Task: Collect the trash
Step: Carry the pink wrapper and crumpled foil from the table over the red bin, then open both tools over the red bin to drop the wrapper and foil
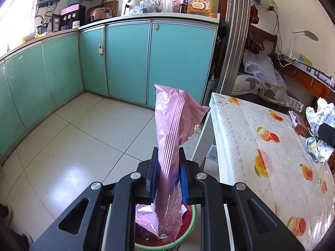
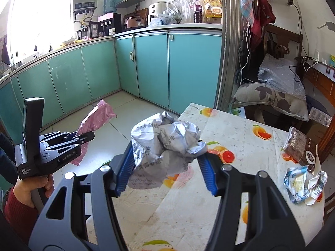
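Note:
My left gripper point(image 1: 167, 165) is shut on a pink plastic wrapper point(image 1: 171, 129) and holds it upright over a green-rimmed trash bin point(image 1: 193, 219) beside the table. The same gripper point(image 2: 83, 138) and wrapper point(image 2: 94, 119) show at the left of the right wrist view. My right gripper point(image 2: 165, 163) is shut on a crumpled ball of printed paper point(image 2: 165, 144) above the table's near left part. On the fruit-patterned tablecloth point(image 2: 240, 167) lie a brown snack packet point(image 2: 301, 146) and a blue-and-white crumpled wrapper point(image 2: 301, 184).
Teal kitchen cabinets point(image 1: 125, 62) run along the back and left, with a tiled floor point(image 1: 73, 146) between them and the table. A chair with a cushion and bubble wrap point(image 2: 278, 79) stands behind the table. A metal door frame point(image 2: 228, 41) rises at centre right.

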The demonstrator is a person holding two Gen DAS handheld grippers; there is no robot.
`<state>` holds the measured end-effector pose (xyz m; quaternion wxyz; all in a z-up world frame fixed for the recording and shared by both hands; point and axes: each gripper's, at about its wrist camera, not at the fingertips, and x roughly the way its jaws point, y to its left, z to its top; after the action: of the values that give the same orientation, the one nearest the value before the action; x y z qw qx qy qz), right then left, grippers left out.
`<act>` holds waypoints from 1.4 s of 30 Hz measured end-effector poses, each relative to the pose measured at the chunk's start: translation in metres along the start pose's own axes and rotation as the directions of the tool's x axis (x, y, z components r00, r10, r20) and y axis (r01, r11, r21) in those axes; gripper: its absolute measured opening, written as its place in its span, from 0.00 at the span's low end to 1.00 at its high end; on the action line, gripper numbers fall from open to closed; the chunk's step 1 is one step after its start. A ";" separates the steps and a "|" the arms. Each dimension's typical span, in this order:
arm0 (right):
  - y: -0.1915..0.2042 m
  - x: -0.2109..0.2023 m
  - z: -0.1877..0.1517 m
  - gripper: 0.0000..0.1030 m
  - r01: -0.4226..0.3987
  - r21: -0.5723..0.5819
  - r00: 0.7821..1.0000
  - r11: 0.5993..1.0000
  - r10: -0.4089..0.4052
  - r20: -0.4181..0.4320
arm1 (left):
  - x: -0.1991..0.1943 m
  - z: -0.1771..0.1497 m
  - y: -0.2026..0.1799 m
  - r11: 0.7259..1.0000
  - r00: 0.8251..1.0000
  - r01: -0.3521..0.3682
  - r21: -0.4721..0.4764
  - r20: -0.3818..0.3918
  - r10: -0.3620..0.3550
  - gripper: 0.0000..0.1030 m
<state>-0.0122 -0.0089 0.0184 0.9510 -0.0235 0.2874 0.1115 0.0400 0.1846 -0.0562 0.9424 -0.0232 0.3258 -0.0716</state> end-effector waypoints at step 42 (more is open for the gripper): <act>0.076 0.153 -0.017 0.54 -0.205 -0.075 0.929 0.976 0.170 -0.329 | 0.054 -0.047 0.072 0.988 0.977 -0.110 -0.110 -0.193 0.088 0.16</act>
<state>0.0849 0.0940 -0.0789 0.8740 -0.0650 0.4325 0.2120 0.0622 0.2475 -0.1327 0.9068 -0.0568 0.4176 -0.0067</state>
